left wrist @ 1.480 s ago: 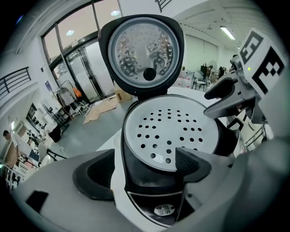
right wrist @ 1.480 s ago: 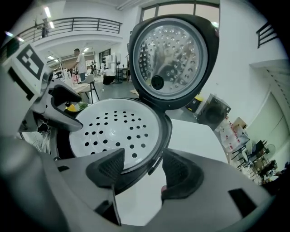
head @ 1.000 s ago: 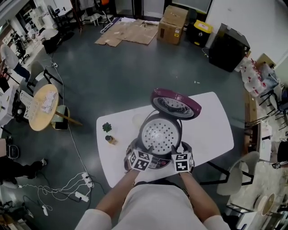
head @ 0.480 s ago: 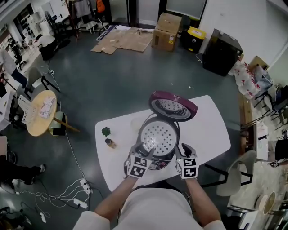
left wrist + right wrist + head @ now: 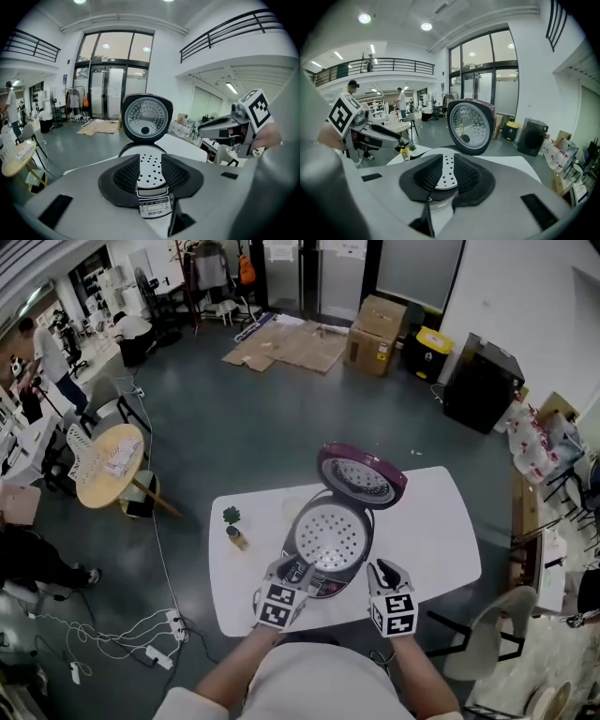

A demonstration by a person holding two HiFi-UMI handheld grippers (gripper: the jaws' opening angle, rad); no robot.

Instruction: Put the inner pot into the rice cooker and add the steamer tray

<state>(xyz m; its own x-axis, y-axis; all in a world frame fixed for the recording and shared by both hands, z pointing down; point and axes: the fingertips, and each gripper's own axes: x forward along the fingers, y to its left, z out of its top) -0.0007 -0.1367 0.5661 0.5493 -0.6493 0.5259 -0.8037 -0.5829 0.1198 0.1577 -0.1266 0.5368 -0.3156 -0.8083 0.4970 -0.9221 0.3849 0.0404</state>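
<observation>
1. The rice cooker (image 5: 328,554) stands mid-table; its raised lid (image 5: 362,474) blocks any approach from the far side.
2. The steamer tray (image 5: 330,535) fills the cooker's mouth; above it the way is open.
3. Right of the cooker the table (image 5: 436,521) is bare.
4. Left, a small bottle (image 5: 236,538) and what looks like a little plant (image 5: 230,515) stand near, narrowing that side.

Inventory of the work area:
- Rice cooker (image 5: 362,480): 1
- Steamer tray (image 5: 330,536): 1
- White table (image 5: 433,521): 1
- Small bottle (image 5: 236,538): 1
- Green sprig (image 5: 231,516): 1
- Round wooden table (image 5: 108,463): 1
- Cardboard boxes (image 5: 386,315): 2
- Yellow-lidded bin (image 5: 427,351): 1
</observation>
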